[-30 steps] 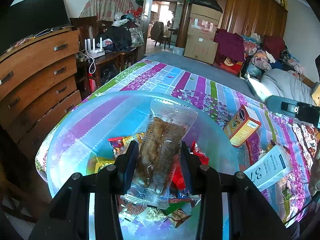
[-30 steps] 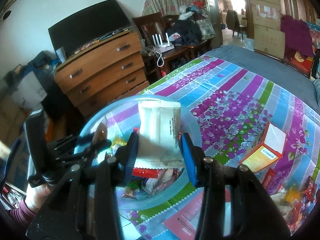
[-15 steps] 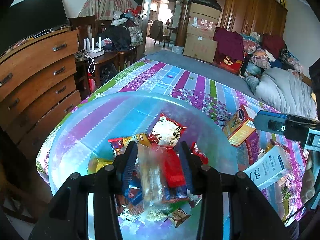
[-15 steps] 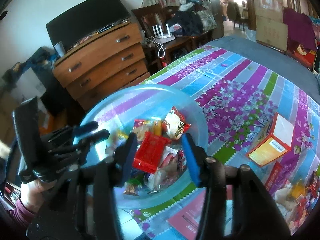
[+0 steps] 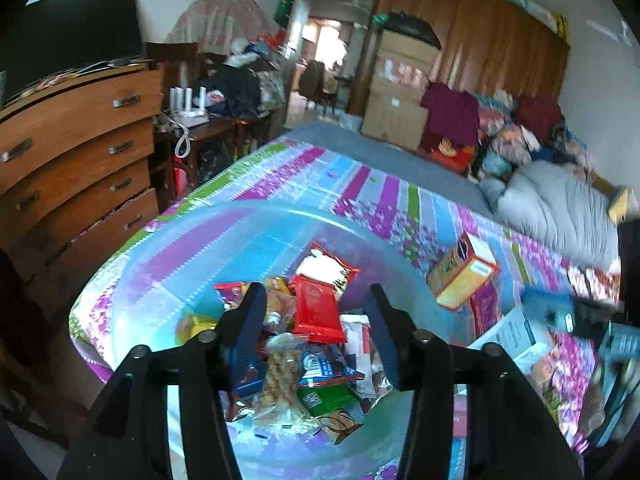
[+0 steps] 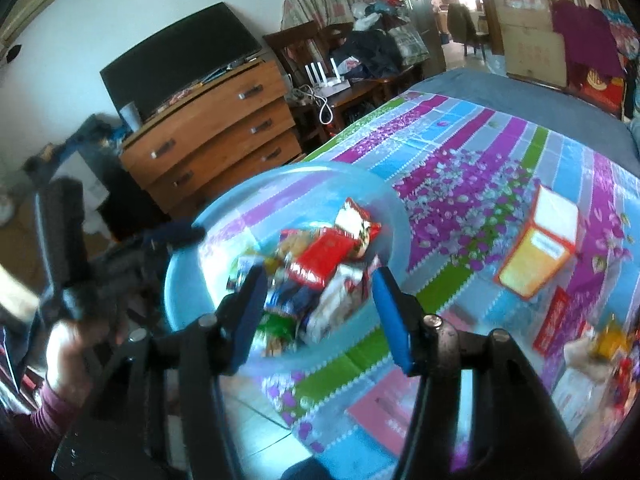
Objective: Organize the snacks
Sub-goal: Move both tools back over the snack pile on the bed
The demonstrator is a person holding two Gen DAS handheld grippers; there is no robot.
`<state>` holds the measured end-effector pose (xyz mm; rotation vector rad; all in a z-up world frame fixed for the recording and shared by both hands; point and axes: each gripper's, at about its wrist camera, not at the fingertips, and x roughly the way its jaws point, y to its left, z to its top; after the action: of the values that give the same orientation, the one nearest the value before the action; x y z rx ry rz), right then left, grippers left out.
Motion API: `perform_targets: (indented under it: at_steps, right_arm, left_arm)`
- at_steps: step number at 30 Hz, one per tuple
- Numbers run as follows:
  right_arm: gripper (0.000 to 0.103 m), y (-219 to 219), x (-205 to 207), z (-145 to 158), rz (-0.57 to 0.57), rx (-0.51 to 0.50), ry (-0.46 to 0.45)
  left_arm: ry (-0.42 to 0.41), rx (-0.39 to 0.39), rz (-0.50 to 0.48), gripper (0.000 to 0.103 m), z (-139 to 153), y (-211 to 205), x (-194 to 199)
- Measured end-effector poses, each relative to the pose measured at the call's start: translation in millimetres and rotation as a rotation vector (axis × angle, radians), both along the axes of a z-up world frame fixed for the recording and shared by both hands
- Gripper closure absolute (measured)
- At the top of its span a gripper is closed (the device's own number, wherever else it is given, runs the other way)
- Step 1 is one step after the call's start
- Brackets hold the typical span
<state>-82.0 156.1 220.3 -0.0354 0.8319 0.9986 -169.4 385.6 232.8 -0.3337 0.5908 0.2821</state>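
While both the left gripper (image 5: 316, 320) and the right gripper (image 6: 318, 304) are opening with nothing held, the snack packets (image 5: 318, 312) in the blue bowl (image 5: 168, 280) look light and crinkly (pinch an edge).

Left wrist view: fisheye, looks forward and down along the left tongs (image 5: 316, 312), close over the blue basin (image 5: 168, 264) at the bed's near left corner; beyond it the striped bedspread (image 5: 360, 188), far wardrobe and doorway.

Right wrist view: same kind of lens, set further right and a little back, along the right tongs (image 6: 318, 296), basin (image 6: 394, 216) slightly further off.

Shared: basin, bedspread (image 6: 500, 148), orange box (image 5: 464, 276) (image 6: 536, 260), wooden dresser (image 5: 76, 152) (image 6: 216, 136). Right view also catches the left tongs (image 6: 176, 236).
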Motion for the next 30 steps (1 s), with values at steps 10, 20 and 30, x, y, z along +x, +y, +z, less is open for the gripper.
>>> perform_targets:
  at_steps: [10, 20, 30]
  right_arm:
    - [0.035, -114.8, -51.6, -101.1, -0.148, -0.068, 0.215]
    - [0.035, -228.8, -97.2, -181.5, -0.358, -0.118, 0.395]
    - [0.035, -313.8, -103.8, -190.5, -0.516, -0.056, 0.398]
  left_arm:
    - [-0.064, -0.037, 0.130, 0.033, 5.1, 5.4, -37.2]
    - [-0.013, -0.018, -0.161, 0.033, -15.5, -116.9, -0.9]
    - [0.067, 0.012, -0.664, 0.033, -38.8, -318.4, 45.5]
